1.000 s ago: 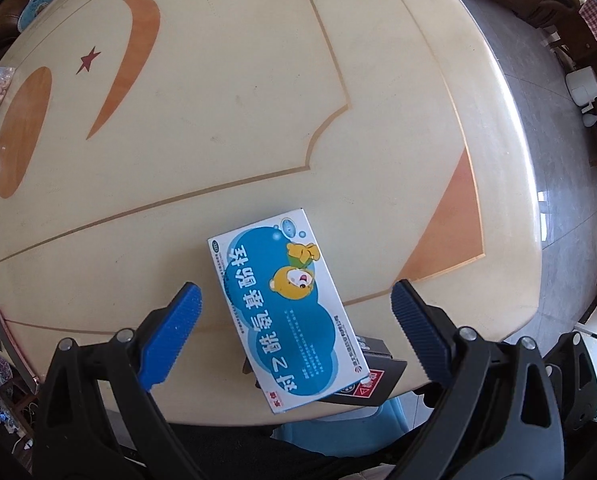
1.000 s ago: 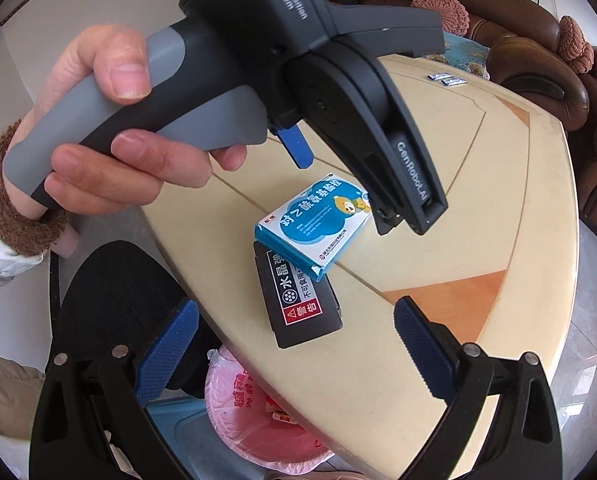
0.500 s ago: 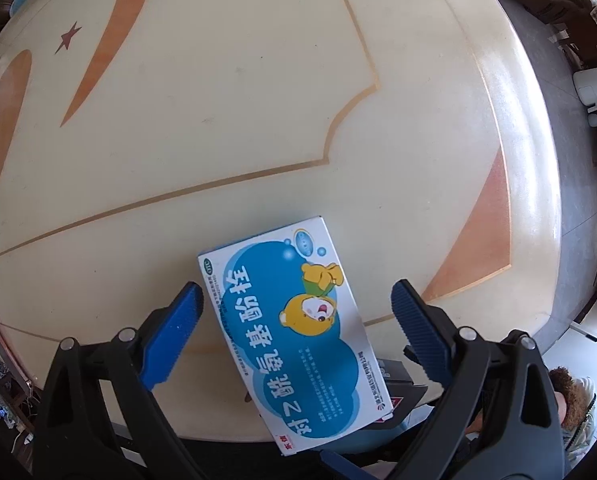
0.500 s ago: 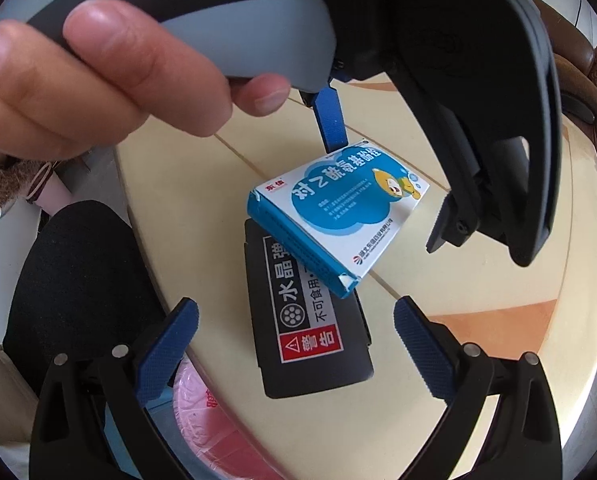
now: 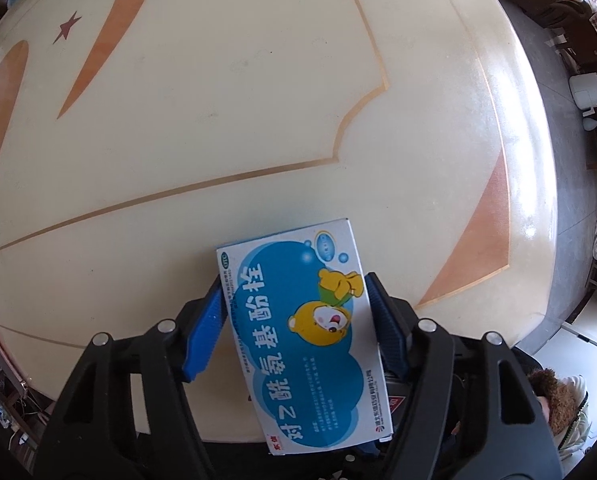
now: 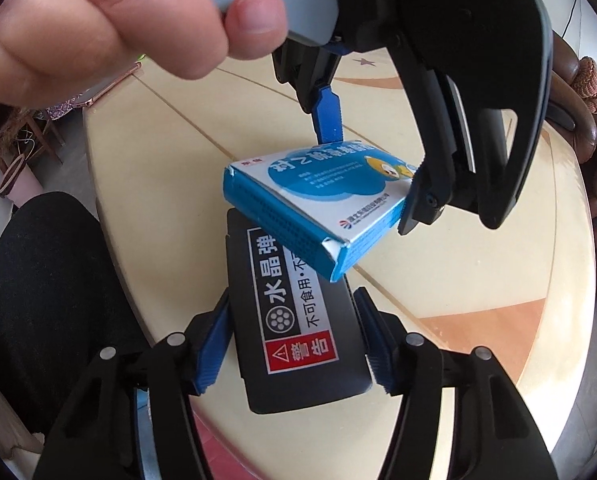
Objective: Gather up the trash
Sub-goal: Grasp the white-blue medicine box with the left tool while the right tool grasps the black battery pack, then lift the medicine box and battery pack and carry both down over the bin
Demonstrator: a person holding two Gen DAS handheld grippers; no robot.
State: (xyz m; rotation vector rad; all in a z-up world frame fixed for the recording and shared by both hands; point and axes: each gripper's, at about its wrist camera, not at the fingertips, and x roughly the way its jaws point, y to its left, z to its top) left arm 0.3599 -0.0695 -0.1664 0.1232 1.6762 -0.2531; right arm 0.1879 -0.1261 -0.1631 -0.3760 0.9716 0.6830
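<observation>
Where the cream table nears its front edge, a blue-and-white medicine carton (image 5: 298,336) with a cartoon bear lies tilted, one end propped on a black box (image 6: 298,344) bearing a red warning label. Left gripper (image 5: 296,324): jaws just closed in, blue pads pressed on the carton's long sides. Right gripper (image 6: 292,340): jaws just closed in, pads against the black box's sides. Table (image 5: 202,120): round, glossy, orange inlays, thin gold lines, a small red star. Room: grey floor, brown leather sofa (image 6: 590,120) beyond.
</observation>
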